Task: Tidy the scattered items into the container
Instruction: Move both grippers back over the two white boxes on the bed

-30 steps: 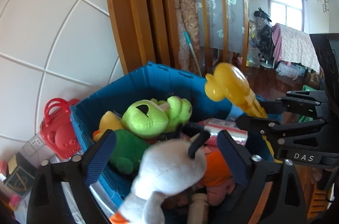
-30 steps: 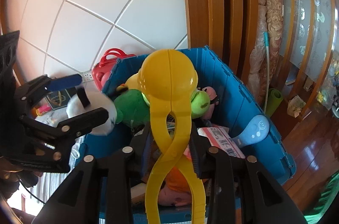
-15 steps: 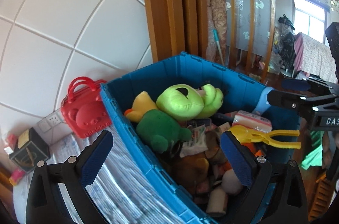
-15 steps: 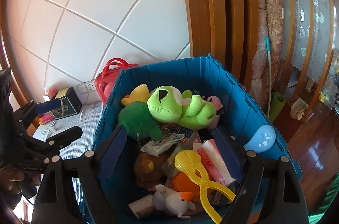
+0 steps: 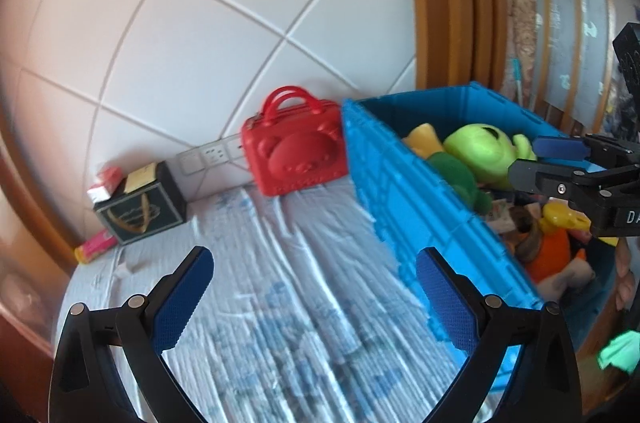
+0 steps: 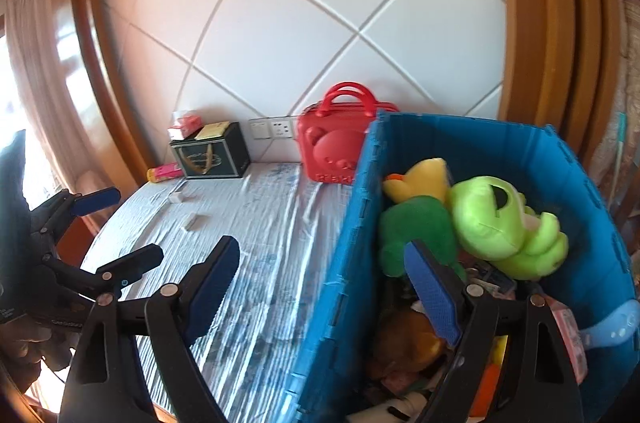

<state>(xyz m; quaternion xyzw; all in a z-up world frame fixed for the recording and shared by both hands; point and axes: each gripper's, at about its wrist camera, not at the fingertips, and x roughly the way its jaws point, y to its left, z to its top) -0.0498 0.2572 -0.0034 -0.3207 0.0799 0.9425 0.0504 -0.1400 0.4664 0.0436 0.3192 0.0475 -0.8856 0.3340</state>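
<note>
the left gripper (image 5: 314, 299) is standing with its blue-padded jaws wide apart and nothing between them, hanging over a pale, blue-printed bed cover (image 5: 304, 263), just left of the blue container (image 5: 420, 207). the right gripper (image 6: 322, 287) is also spread wide and gripping nothing; its left finger is sitting over the bed cover (image 6: 256, 223) and its right finger over the inside of the container (image 6: 340, 263), so the container's near-left wall is running up between the two fingers.

the container is sitting on the right side of the bed and is heaped with toys. a light green plush (image 6: 504, 223) is lying on top toward the far side, a dark green plush (image 6: 416, 227) is sitting just left of it, and a yellow plush (image 6: 424, 179) is peeking out behind them against the far-left wall. nearer in the heap, a yellow plastic tong toy (image 5: 564, 219) is resting among orange and brown soft things, partly hidden by the right gripper in the left wrist view.

out on the bed cover, two small pale bits (image 6: 192, 219) are lying well apart from the container. against the tiled wall at the far end, a red bear-faced case (image 6: 336, 143) is standing just beside the container's far corner, and a dark box (image 6: 212, 153) is sitting further left.
</note>
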